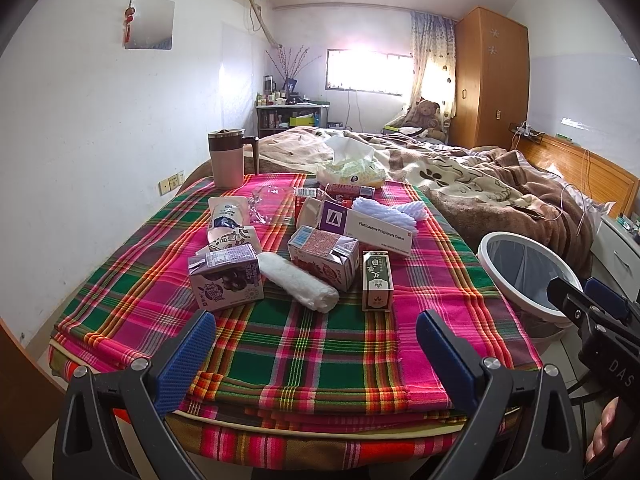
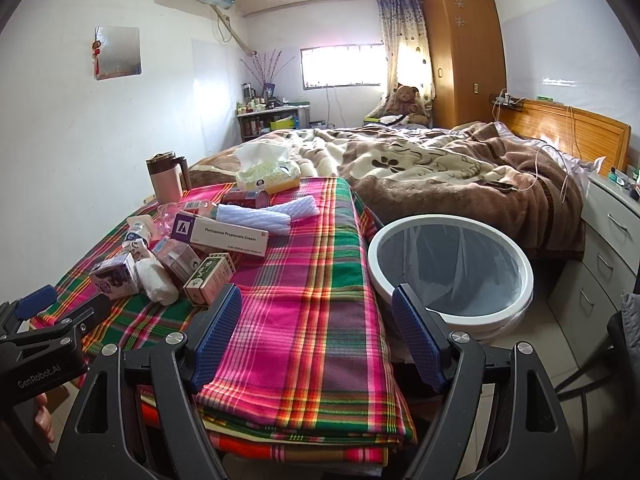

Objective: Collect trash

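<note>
plaid cloth | on it: cartons, cream box, mug, tissue pk

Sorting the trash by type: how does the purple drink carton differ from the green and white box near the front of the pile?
The purple drink carton is squat and wide, printed with fruit; the green and white box is slim and tall, with green panels and a leaf mark. The carton sits on the pile's left, touching the white rolled towel; the box stands on the right, by the pink carton. Both are small cardboard packs on the plaid cloth, with neither gripper touching them.
</note>
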Available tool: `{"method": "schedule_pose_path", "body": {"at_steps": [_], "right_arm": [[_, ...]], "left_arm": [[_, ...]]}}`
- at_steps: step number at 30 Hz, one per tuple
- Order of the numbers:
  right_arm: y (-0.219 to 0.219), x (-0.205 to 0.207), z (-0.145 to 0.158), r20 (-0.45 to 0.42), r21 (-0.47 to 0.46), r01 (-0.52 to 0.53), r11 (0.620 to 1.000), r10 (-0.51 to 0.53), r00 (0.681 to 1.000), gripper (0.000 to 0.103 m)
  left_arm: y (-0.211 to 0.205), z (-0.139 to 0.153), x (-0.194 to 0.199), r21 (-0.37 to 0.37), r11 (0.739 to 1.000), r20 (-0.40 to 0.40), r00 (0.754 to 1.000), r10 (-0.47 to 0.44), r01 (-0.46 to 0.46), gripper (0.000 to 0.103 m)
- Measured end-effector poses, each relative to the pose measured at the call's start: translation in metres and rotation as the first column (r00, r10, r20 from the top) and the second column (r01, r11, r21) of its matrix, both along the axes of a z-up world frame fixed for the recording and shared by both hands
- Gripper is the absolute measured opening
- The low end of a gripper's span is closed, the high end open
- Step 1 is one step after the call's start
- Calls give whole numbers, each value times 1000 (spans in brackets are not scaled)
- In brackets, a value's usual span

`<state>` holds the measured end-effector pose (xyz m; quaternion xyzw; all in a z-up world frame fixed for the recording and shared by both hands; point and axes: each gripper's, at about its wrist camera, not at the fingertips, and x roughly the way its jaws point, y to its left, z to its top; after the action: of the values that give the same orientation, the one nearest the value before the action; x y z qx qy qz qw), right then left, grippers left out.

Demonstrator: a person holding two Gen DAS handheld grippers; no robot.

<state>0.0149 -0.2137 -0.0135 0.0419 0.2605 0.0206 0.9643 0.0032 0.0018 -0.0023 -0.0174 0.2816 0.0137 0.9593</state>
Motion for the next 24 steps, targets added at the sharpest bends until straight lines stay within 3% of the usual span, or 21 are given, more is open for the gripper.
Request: {"method": "schedule_pose_path", "body": {"at_steps": [24], "right_arm": [[1, 3, -3, -9, 1, -7, 1000, 7, 1000, 79]], "left_arm": [[6, -2, 3, -1, 1000, -11, 1000, 7, -7, 102]]}}
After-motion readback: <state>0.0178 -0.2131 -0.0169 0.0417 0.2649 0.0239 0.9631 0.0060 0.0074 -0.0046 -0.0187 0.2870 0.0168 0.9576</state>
